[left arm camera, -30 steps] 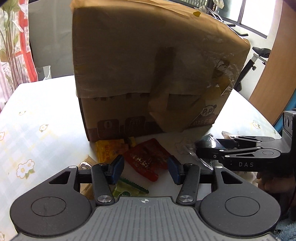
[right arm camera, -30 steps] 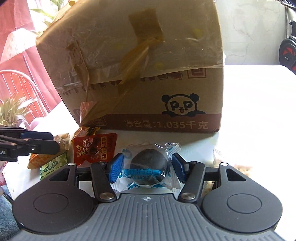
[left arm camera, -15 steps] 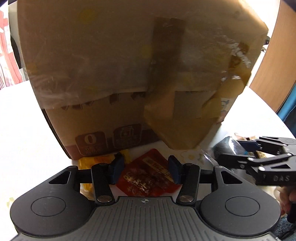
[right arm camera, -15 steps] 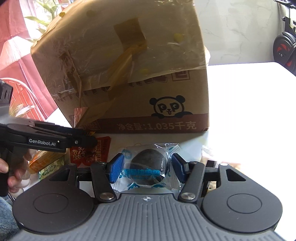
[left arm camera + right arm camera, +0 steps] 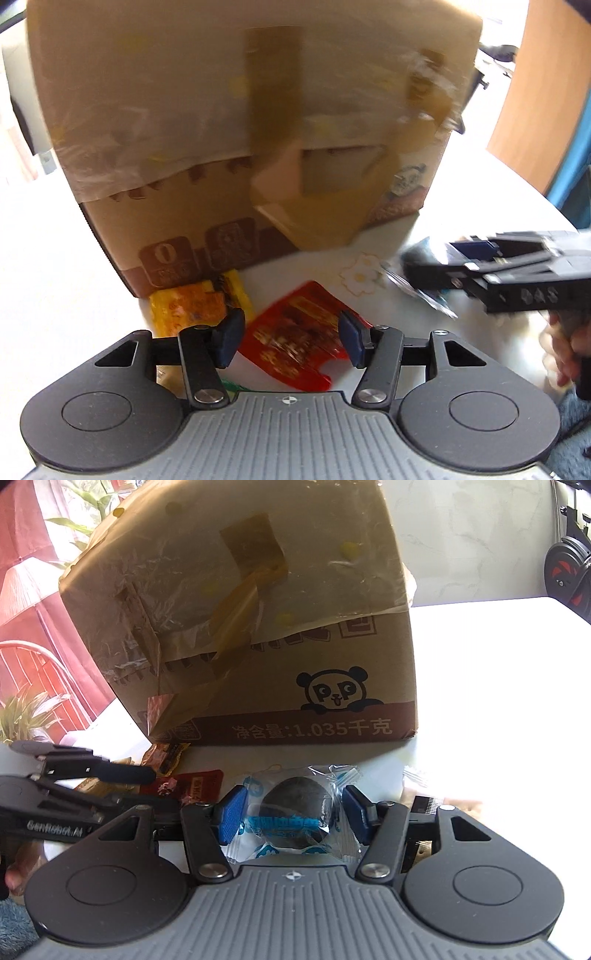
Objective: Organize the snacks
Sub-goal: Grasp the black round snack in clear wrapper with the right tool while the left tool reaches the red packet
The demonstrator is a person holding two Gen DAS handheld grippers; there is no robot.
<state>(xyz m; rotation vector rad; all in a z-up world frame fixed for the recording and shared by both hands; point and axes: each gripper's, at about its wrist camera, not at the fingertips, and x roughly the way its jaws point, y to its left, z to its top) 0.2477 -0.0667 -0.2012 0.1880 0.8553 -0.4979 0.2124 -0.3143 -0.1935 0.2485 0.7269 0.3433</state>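
My right gripper (image 5: 290, 810) squeezes a dark round snack (image 5: 295, 812). My left gripper (image 5: 288, 338) is open over a red packet (image 5: 295, 341) (yellow packet (image 5: 192, 308) beside). A big cardboard box (image 5: 258, 627) blocks ahead.

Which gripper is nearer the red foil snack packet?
Left. The left gripper straddles the red foil snack packet; the right gripper is off to its right, around a clear-wrapped dark round snack.

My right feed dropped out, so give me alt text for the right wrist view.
The right gripper is shut on a clear-wrapped dark round snack above the white table. A taped cardboard box with a panda logo stands close behind. The left gripper reaches over a red packet at the left.
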